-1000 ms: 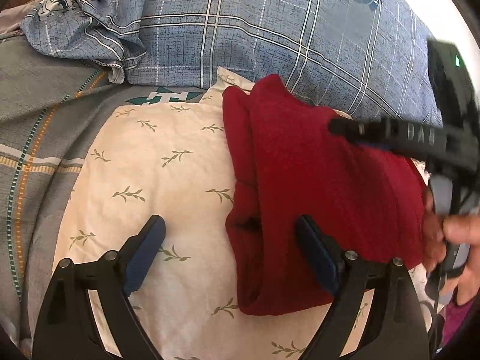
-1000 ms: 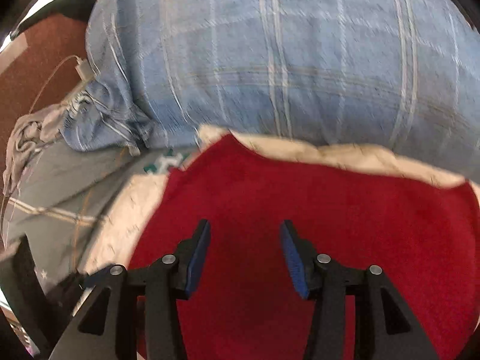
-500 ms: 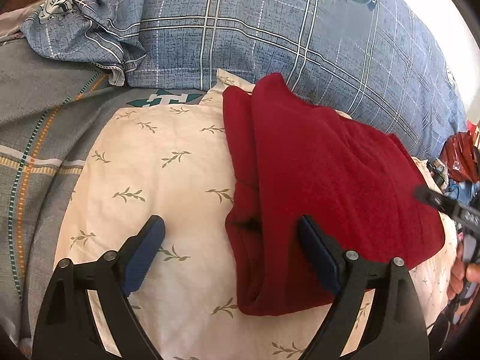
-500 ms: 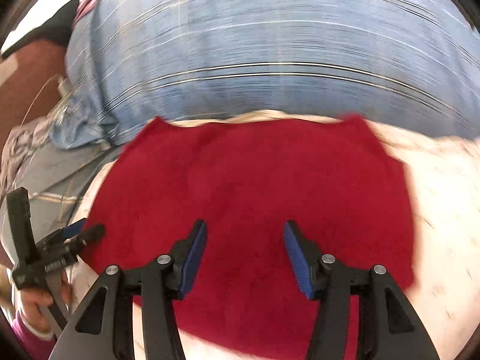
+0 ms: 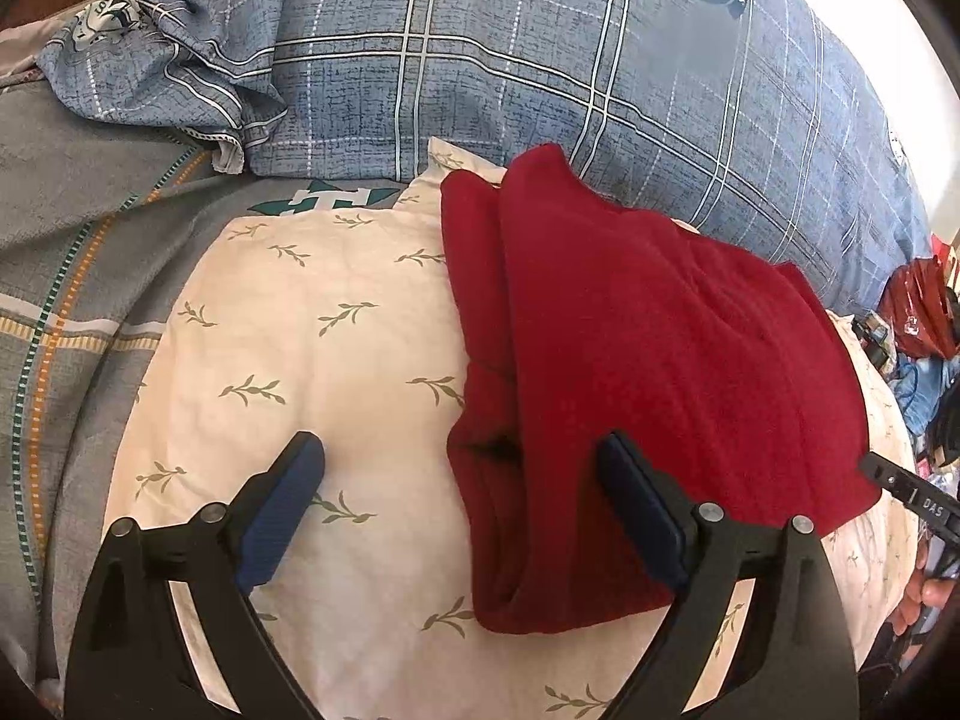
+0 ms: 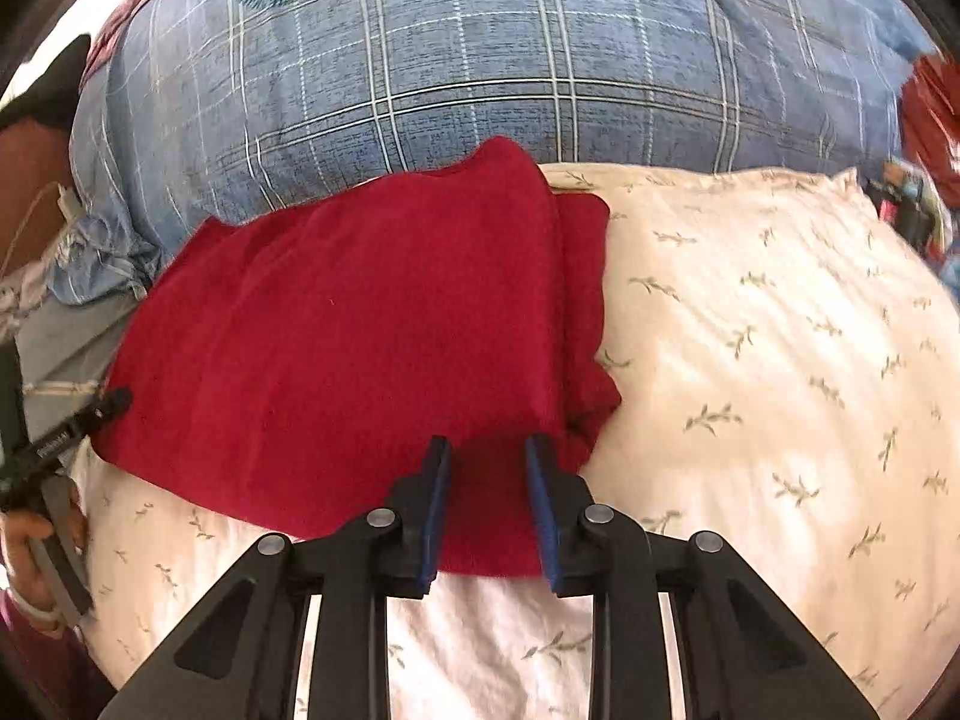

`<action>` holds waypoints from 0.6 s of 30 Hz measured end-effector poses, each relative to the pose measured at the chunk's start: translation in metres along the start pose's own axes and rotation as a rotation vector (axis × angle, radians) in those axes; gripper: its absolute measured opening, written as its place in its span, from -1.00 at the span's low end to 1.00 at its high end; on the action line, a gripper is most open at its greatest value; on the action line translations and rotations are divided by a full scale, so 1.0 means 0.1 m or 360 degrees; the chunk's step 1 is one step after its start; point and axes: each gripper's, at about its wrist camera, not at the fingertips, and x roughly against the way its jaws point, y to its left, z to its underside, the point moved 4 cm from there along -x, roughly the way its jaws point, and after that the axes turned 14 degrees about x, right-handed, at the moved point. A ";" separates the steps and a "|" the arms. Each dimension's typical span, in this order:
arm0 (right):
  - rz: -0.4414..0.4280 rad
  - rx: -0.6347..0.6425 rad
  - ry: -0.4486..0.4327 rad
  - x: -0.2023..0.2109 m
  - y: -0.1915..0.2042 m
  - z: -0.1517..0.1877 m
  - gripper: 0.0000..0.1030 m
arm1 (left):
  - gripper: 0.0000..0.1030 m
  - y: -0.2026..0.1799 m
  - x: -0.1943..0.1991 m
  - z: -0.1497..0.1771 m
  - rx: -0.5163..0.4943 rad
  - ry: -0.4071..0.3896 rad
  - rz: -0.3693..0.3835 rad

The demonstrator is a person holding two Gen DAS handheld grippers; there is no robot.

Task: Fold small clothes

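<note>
A folded red garment (image 5: pixel 648 372) lies on a cream leaf-print pillow (image 5: pixel 312 360) on the bed, its far edge touching a blue plaid pillow (image 5: pixel 540 60) at 12 o'clock. It looks to be soft, thick knit or fleece: light, limp, likely to sag and slide open if lifted by one layer, so the surer hold is probably through all layers at a folded corner or along the fold. The left gripper (image 5: pixel 462 504) hovers with its fingers spread wide and holding nothing; the garment's left folded edge sits between them, its right finger (image 5: pixel 639 510) over the red cloth, its left over bare pillow. In the right wrist view the right gripper (image 6: pixel 487 507) is at the garment's (image 6: pixel 360 348) near edge at 6 o'clock, its jaws closing to a narrow gap; red cloth shows in that gap, though whether the pads yet press on it cannot be told
</note>
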 end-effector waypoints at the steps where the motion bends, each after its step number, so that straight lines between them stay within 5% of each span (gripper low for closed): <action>1: -0.0010 -0.0026 -0.0011 0.03 0.00 0.00 -0.49 | 0.86 -0.01 0.00 0.01 -0.0004 -0.0001 -0.0004; 7: -0.0074 -0.0025 -0.0120 0.20 0.14 -0.14 -0.29 | 0.89 -0.01 0.00 0.01 -0.0008 0.0001 -0.0013; 18: -0.0134 -0.0198 -0.0015 -0.10 -0.03 0.00 -0.27 | 0.95 -0.02 -0.01 0.01 -0.0017 0.0001 -0.0026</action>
